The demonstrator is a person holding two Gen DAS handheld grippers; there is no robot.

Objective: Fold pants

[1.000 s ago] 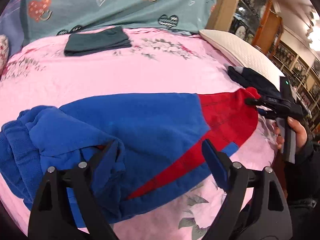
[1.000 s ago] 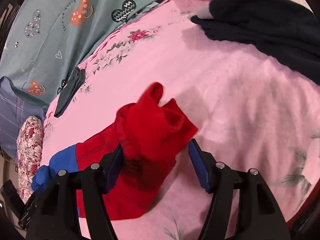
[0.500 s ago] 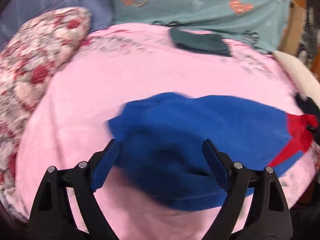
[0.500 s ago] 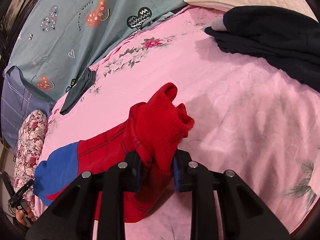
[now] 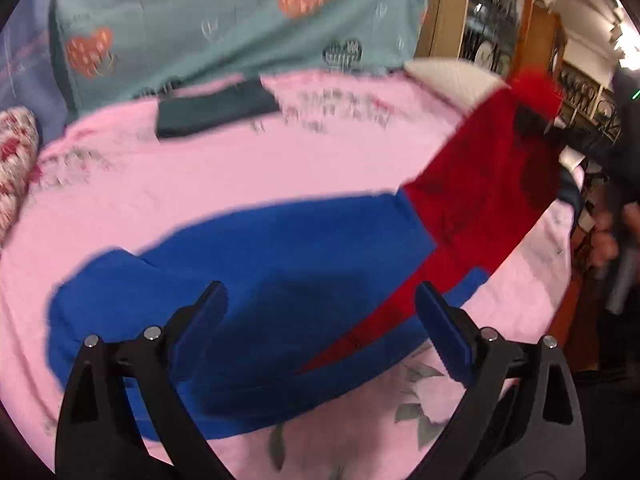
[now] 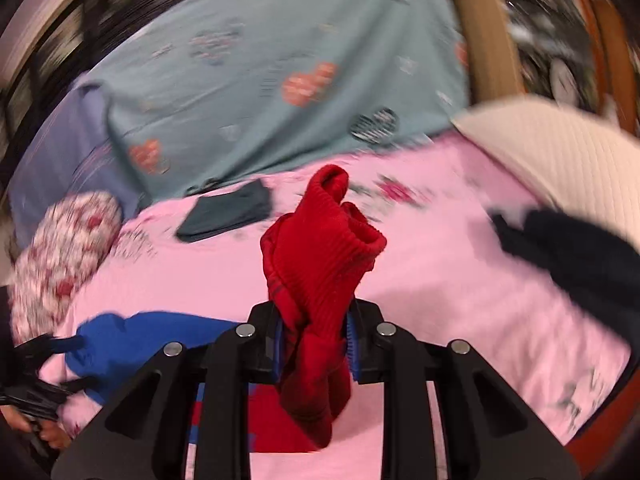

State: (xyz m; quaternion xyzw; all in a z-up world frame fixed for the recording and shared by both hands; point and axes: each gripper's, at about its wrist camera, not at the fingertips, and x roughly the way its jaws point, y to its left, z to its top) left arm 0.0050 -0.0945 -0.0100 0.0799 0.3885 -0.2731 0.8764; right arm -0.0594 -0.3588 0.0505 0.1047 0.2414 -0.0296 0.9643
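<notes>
The blue and red pants (image 5: 304,264) lie across the pink bed. The blue waist end is at the left, the red leg end rises at the right. My left gripper (image 5: 320,316) is open and empty, just above the blue part. My right gripper (image 6: 314,340) is shut on the red ribbed cuffs (image 6: 324,240) and holds them lifted above the bed. It also shows in the left wrist view (image 5: 560,128), gripping the raised red end. The blue waist (image 6: 132,340) lies at the lower left of the right wrist view.
A folded dark green garment (image 5: 216,108) lies at the back of the bed. A dark navy garment (image 6: 576,256) and a cream pillow (image 6: 560,152) are at the right. A floral pillow (image 6: 60,248) is at the left. A teal heart-print sheet (image 5: 224,28) hangs behind.
My right gripper has closed on the red cuffs and lifted them off the bed. My left gripper has let go of the blue waist and stayed open over it.
</notes>
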